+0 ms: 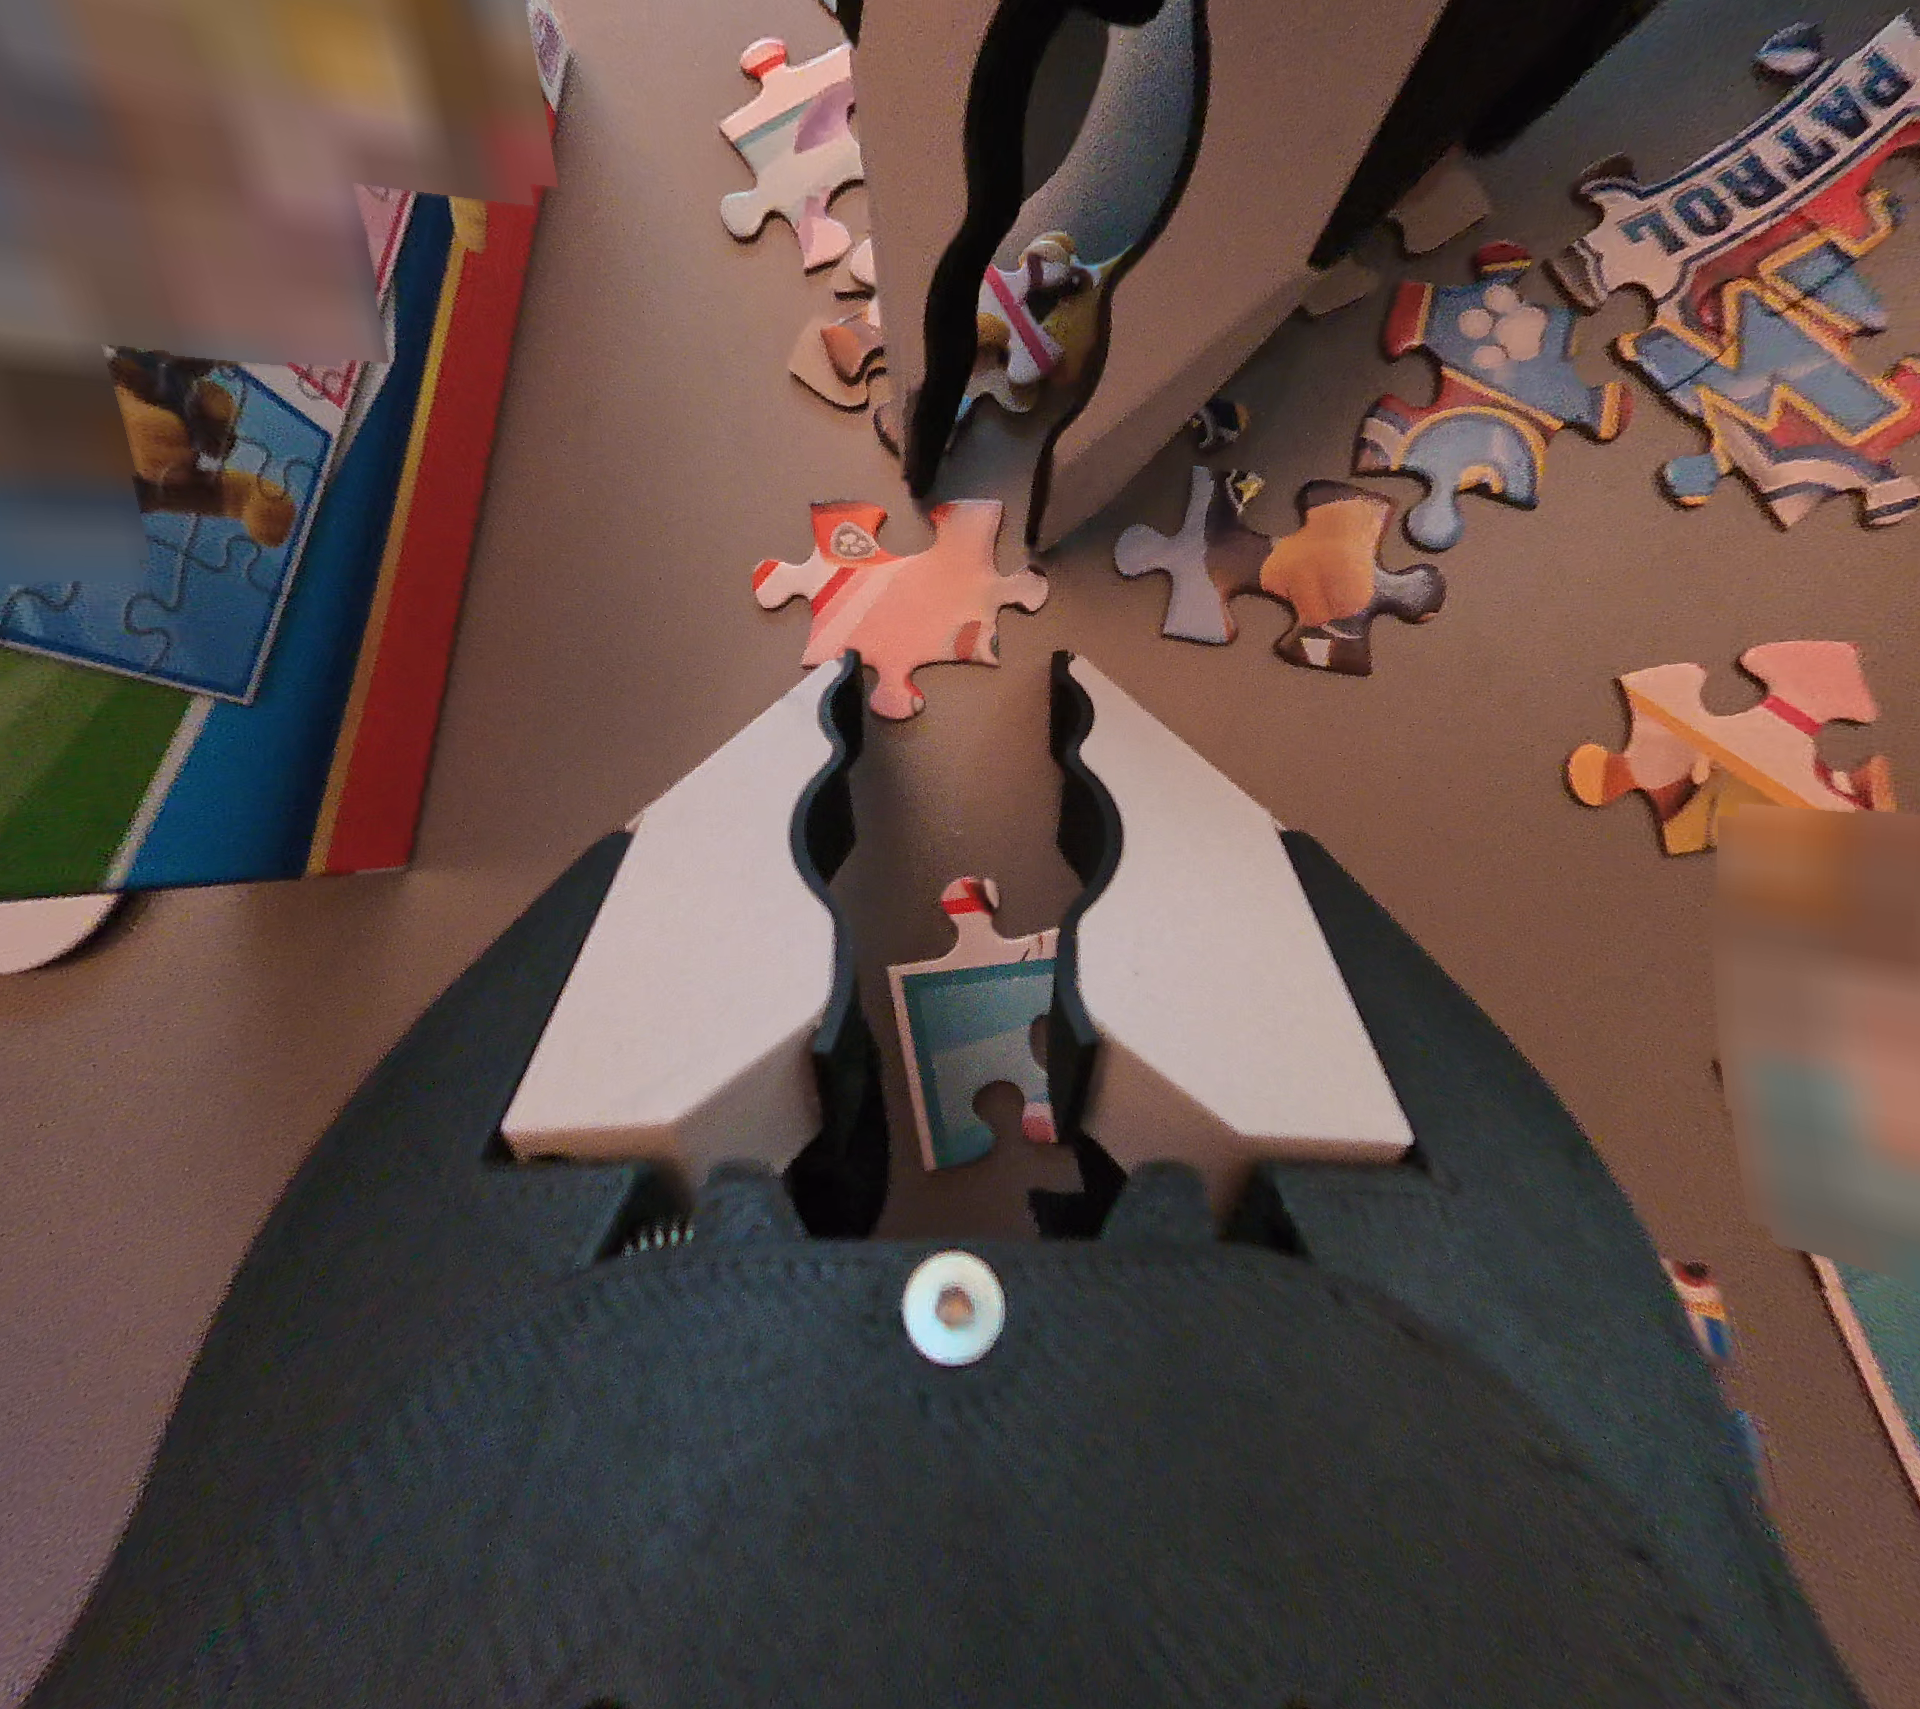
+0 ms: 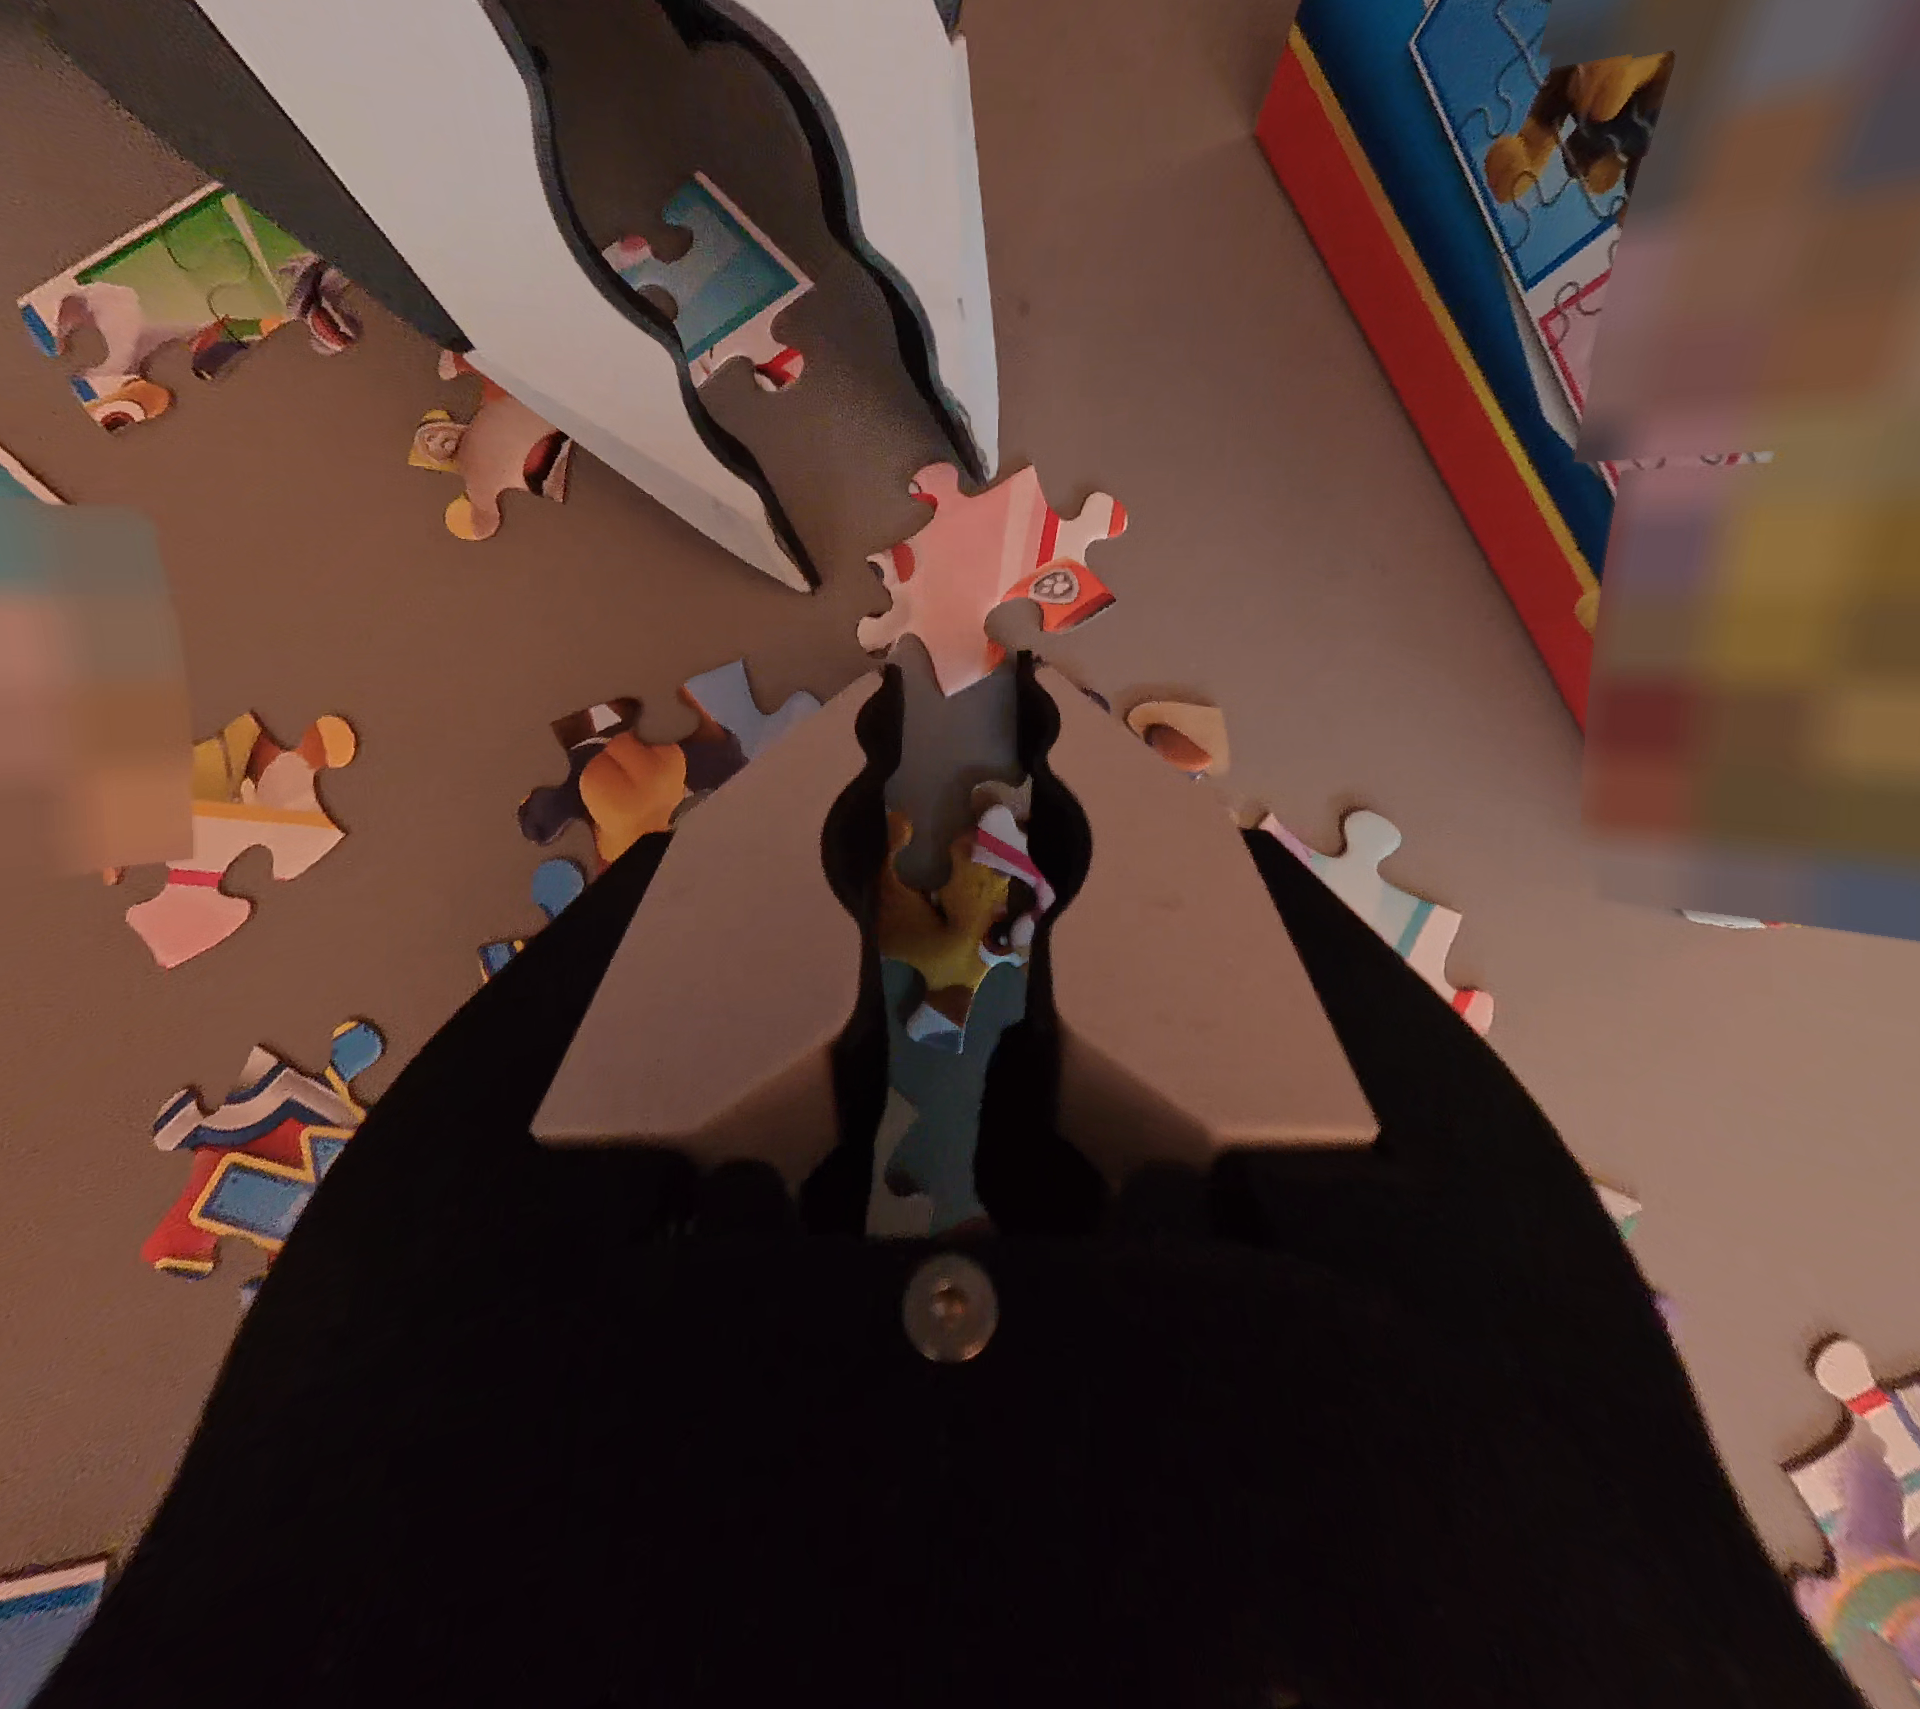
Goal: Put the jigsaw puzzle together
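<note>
A pink puzzle piece (image 1: 904,589) with an orange badge lies flat on the brown table (image 1: 623,984), between both grippers. My left gripper (image 1: 956,677) is open, its tips just short of the piece's near edge. My right gripper (image 1: 982,511) comes in from the far side, open by a narrow gap. In the right wrist view the pink piece (image 2: 997,579) has one tab lying between the tips of my right gripper (image 2: 956,670), apart from the left finger. My left gripper (image 2: 894,529) shows there with one tip at the piece's far lobe.
A teal edge piece (image 1: 971,1025) lies under my left gripper and a yellow dog piece (image 2: 961,911) under my right. A joined logo cluster (image 1: 1766,288) and several loose pieces lie right. The puzzle box (image 1: 312,516) stands left. My left and right fingertips are right by each other.
</note>
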Demonstrator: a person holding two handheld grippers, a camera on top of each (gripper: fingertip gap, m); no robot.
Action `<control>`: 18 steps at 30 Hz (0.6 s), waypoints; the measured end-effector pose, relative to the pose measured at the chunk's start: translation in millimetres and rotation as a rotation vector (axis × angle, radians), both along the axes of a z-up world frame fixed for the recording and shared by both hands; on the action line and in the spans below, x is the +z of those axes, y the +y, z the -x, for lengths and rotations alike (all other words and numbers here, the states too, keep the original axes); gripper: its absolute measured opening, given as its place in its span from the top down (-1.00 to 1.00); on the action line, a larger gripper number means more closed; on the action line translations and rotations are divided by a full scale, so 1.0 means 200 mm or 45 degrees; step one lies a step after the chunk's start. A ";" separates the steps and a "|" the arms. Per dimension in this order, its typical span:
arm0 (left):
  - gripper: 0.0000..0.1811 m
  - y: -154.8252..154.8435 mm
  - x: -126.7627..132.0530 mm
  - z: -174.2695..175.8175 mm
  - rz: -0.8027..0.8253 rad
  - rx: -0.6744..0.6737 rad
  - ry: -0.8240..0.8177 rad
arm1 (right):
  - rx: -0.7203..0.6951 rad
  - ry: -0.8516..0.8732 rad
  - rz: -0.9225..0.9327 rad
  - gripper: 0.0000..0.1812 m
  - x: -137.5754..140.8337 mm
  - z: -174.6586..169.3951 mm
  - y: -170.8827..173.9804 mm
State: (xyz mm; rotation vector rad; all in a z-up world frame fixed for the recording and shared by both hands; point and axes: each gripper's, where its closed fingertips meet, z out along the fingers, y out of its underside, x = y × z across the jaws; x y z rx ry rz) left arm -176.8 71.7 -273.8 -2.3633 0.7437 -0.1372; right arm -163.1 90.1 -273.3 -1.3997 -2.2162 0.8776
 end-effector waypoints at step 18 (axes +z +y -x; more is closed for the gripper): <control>0.57 -0.08 -0.01 -0.07 0.100 -0.032 -0.092 | 0.170 -0.107 0.014 0.91 -0.01 -0.11 -0.16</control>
